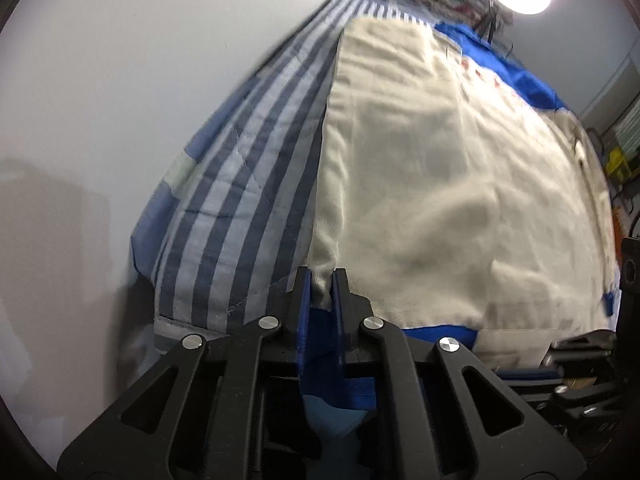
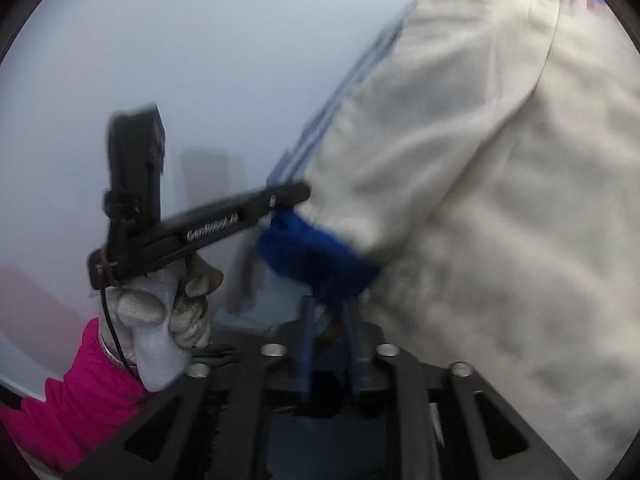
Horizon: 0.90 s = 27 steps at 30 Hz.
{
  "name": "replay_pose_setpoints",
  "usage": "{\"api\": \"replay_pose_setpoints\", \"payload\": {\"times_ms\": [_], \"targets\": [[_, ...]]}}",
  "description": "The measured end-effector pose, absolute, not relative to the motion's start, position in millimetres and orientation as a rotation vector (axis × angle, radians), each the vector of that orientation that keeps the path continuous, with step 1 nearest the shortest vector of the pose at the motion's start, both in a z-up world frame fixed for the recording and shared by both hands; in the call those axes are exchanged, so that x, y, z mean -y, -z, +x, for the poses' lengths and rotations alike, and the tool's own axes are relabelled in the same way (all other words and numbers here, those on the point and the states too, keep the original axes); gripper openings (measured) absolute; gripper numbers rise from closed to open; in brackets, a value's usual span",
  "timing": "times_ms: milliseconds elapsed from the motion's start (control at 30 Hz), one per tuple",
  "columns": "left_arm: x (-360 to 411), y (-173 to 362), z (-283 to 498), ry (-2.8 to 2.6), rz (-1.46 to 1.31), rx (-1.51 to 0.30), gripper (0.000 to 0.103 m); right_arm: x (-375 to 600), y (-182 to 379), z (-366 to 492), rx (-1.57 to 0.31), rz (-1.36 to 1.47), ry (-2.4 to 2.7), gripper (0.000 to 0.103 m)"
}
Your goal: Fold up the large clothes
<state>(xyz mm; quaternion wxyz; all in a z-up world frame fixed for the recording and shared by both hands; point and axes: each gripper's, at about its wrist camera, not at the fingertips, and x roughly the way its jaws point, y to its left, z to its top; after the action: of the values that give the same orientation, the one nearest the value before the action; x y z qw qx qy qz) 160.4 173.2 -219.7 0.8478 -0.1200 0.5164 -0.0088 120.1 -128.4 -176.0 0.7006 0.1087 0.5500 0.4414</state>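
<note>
- We found the cream garment (image 1: 440, 184), edged in blue, spread over a striped bedcover (image 1: 240, 184) beside a pale wall (image 1: 100, 100).
- We saw the left gripper (image 1: 323, 280) clamped on the garment's near corner, cream cloth pinched between its jaws.
- We noted the right gripper (image 2: 330, 312) closed on a blue-edged fold of the same garment; that view was blurred.
- A gloved hand (image 2: 160, 312) with a pink sleeve (image 2: 72, 396) held the left gripper's handle.

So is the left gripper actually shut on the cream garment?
Yes. The left gripper is shut on the cream garment; its corner edge sits pinched between the blue pads.
</note>
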Motion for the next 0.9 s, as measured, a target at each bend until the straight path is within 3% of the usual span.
{"api": "replay_pose_setpoints", "payload": {"times_ms": [33,100,367,467,567,733,900], "targets": [[-177,216,160,0.018,-0.282,-1.075,0.033,141,164,128,-1.183,0.256,-0.97,0.024],[-183,214,160,0.011,-0.322,-1.055,0.051,160,148,147,-1.117,0.282,-0.934,0.025],[-192,244,179,0.02,-0.42,-1.15,0.051,181,119,238,-0.969,0.272,-0.792,0.025],[-193,245,178,0.039,-0.424,-1.153,0.044,133,138,262,-0.971,0.215,-0.772,0.025],[-184,243,177,0.067,-0.368,-1.168,0.023,114,161,282,-0.997,0.161,-0.722,0.025],[-165,235,177,0.05,-0.232,-1.146,0.016,98,221,306,-1.111,0.119,-0.595,0.024],[-172,226,176,0.037,-0.275,-1.106,0.015,95,206,297,-1.111,0.09,-0.597,0.028]]}}
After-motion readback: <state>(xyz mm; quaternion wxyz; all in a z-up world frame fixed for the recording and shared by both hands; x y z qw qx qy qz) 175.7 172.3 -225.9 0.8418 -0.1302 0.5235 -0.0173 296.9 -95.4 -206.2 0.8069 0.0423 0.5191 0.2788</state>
